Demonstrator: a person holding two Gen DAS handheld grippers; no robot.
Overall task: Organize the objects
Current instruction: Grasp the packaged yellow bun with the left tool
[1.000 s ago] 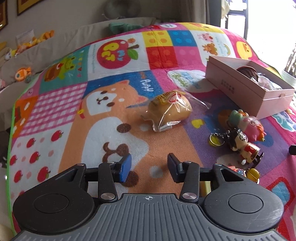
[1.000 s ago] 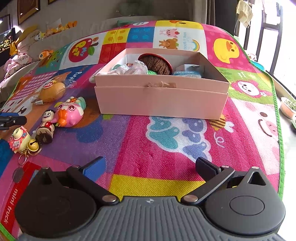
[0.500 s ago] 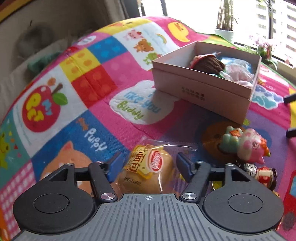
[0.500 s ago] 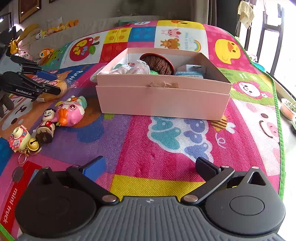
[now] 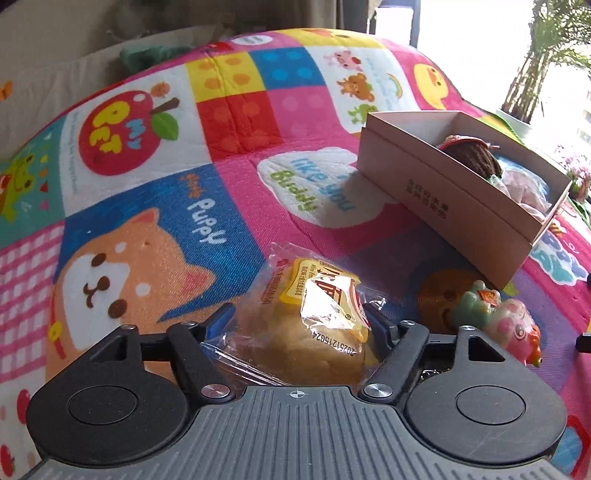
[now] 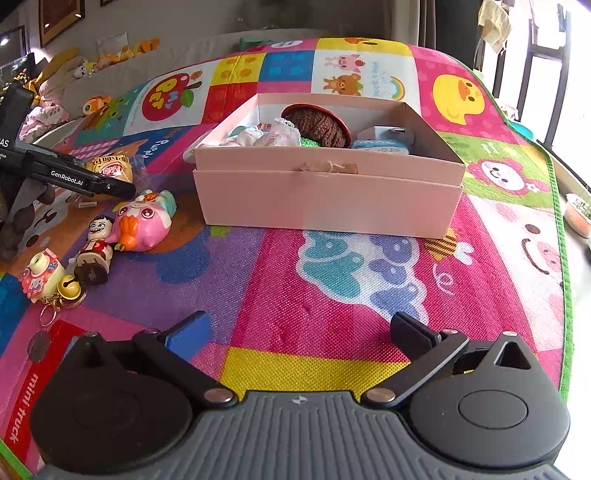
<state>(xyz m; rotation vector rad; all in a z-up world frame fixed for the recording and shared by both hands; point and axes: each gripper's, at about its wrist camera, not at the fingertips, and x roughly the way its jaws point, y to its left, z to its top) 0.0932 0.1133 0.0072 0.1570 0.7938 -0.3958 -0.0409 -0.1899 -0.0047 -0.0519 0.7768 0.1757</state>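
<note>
1. A bright patchwork play mat (image 6: 332,295) covers the floor.
2. Left of the mat, a beige sofa (image 6: 122,74) holds plush toys.
3. Right of the mat, daylit windows (image 6: 554,74).
4. Above the sofa, a framed picture (image 6: 61,16).

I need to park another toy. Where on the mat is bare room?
Free: the wide stretch of mat between the pink box and the right gripper. Crowded: left of the box, around the pink toy, figurine, keychain and wrapped bun.
</note>
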